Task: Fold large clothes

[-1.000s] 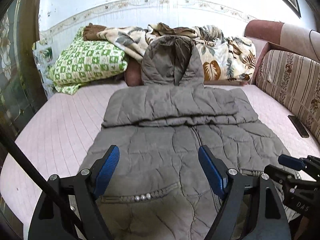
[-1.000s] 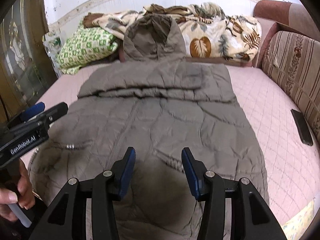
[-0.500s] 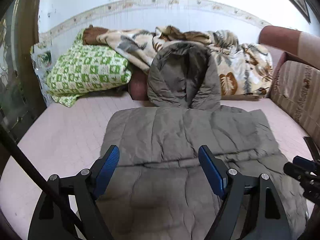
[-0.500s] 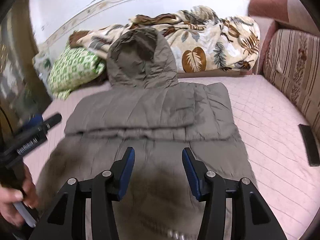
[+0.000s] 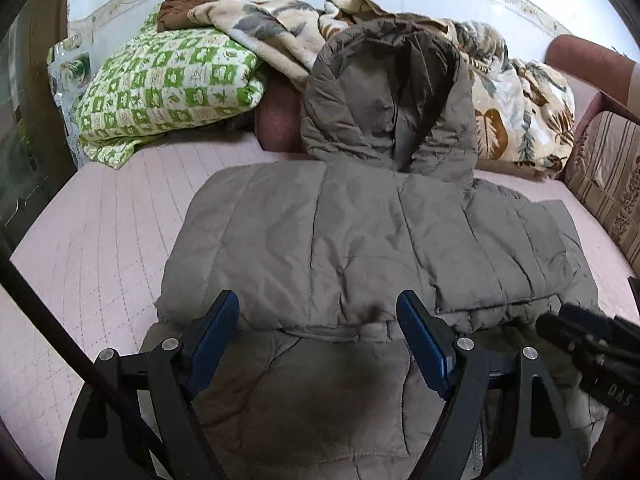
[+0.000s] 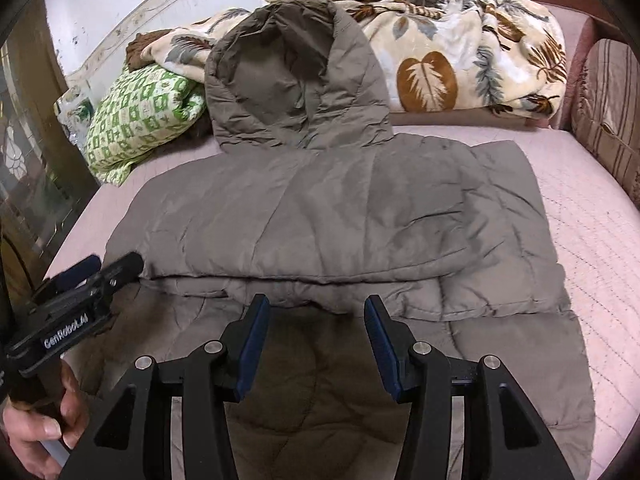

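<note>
A grey-brown quilted hooded coat (image 5: 340, 248) lies flat on a pink quilted bed, also in the right wrist view (image 6: 340, 216). Its sleeves are folded across the chest as a horizontal band, and its hood (image 5: 384, 92) rests against the bedding at the back. My left gripper (image 5: 320, 344) is open and empty, hovering over the coat just below the folded sleeve band. My right gripper (image 6: 316, 344) is open and empty over the coat's middle, to the right of the left one. Each gripper shows at the edge of the other's view.
A green checked pillow (image 5: 168, 84) and a leaf-print blanket (image 6: 460, 52) are piled at the bed's head. A striped sofa cushion (image 5: 608, 176) stands along the right. Bare pink mattress (image 5: 100, 240) lies on both sides of the coat.
Both grippers have moved forward over the coat from its hem area towards the folded sleeves and hood. Both stayed open.
</note>
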A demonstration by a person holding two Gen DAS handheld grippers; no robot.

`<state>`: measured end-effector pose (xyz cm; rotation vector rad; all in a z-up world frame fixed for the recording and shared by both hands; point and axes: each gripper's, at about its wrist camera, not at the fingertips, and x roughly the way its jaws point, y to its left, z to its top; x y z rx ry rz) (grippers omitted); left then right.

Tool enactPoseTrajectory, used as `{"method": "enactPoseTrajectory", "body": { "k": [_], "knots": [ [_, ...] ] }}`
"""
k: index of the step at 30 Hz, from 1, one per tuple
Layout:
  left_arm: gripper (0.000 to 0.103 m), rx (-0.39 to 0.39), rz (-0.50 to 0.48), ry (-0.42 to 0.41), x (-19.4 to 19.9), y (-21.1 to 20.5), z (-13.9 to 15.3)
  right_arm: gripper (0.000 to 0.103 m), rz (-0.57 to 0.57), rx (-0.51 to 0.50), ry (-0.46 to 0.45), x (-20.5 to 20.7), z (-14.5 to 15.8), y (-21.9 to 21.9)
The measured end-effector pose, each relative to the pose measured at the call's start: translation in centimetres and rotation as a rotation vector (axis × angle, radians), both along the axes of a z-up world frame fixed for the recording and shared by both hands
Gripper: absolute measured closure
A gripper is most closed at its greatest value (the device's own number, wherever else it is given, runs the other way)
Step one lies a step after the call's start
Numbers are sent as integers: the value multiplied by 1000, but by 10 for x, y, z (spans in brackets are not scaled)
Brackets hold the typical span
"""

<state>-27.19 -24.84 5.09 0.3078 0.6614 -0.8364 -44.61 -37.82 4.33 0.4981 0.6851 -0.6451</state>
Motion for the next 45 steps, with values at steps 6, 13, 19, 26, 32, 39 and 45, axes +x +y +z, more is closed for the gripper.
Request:
{"method": "enactPoseTrajectory", "body": {
  "k": [6,13,19,26,32,39,45],
  "knots": [
    [23,-7,-5,5,0,-3,-2,50,5,13,-1,-4,-3,4],
    [23,-30,2,-21,-4,2,4,50,-11,33,-6,-13,-1,5],
    [23,-36,7,-41,-6,5,9,47,-9,2,-10,-22,11,12],
    [23,-39,6,-42,-6,6,10,47,-22,5,-25,-26,21,14],
    [23,-47,9,-41,-4,8,15,46,-7,-7,-67,-27,39,20],
    [23,-63,23,-40,0,12,21,45,-16,28,-102,-31,45,23],
    [23,-68,29,-38,3,14,22,45,1,21,-129,-22,70,19]
  ]
}}
